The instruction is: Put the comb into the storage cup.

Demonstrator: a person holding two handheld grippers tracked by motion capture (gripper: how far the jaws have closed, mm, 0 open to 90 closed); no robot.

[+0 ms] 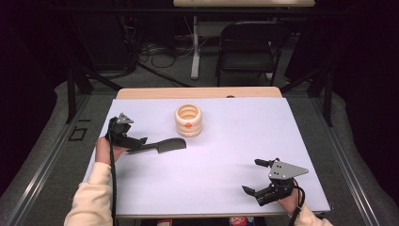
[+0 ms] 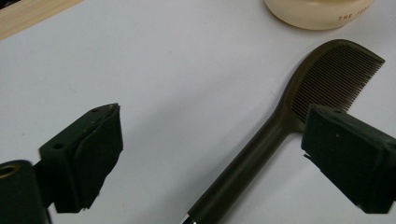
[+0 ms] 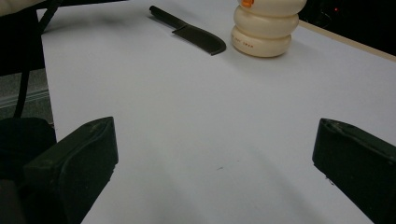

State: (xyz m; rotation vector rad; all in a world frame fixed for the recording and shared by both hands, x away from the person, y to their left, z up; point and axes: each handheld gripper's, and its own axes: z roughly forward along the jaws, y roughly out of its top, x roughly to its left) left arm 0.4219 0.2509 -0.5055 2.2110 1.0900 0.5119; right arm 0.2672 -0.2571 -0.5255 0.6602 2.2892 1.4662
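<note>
Standing wide apart, the jaws of the left gripper [image 1: 141, 141] have the handle of a dark comb [image 1: 163, 145] lying between them without either pad pressing on it, so the comb rests flat on the white table [image 1: 211, 179] rather than in a grip. Just beyond the comb's toothed end, farther out from that gripper, stands a cream ridged container [image 1: 188, 120] with an orange spot on its side, close to the comb but not clearly touching it. Well away, at the near right of the table, the right gripper [image 1: 251, 191] is held low with its jaws spread and nothing between them. Judged from how things lie, the comb looks set down beside the container and let go, and what may remain is only to draw the left gripper clear of the handle; whether the comb belongs in the container cannot be told. The left gripper view gives what the high view cannot: the comb's fine teeth [image 2: 334, 79], the bare table on either side of the handle [image 2: 243, 170] between the pads, and red lettering on the container's base [image 2: 322, 14]. The right gripper view shows the comb [image 3: 191, 31] and container [image 3: 265, 29] from the side, with a narrow gap between them, and the container's stacked rings. The high view alone places both grippers together.
</note>
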